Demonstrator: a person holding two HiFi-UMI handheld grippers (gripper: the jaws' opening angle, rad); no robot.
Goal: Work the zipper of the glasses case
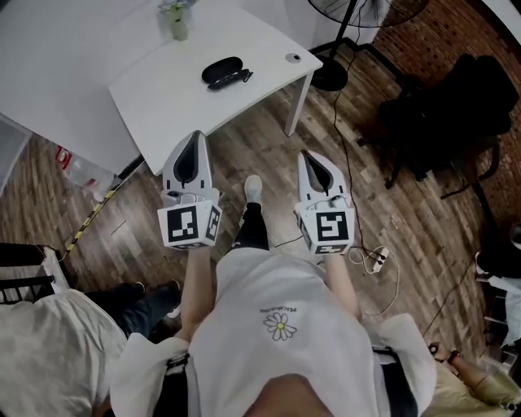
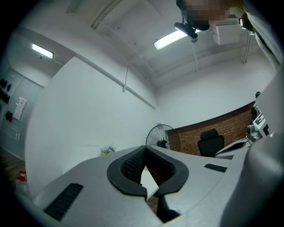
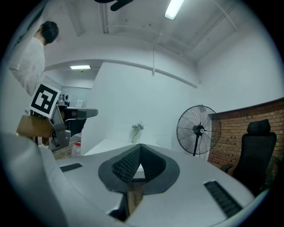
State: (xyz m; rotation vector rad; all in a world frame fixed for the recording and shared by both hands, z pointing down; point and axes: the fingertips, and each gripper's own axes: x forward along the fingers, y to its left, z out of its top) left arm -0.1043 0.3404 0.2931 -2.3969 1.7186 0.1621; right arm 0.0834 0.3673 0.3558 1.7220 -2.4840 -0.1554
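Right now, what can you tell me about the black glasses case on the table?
The glasses case is a small, black, long and rounded pouch with a slight sheen. It lies flat on the white table, not far from one corner. It looks closed, but it is too small in the picture to tell whether it is zipped all the way. A little dark tab sticks out at one end. Only the table touches it; nothing holds it.

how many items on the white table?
3: black oval glasses case centre, small potted plant far edge, small grey disc near right corner. More may sit out of frame.
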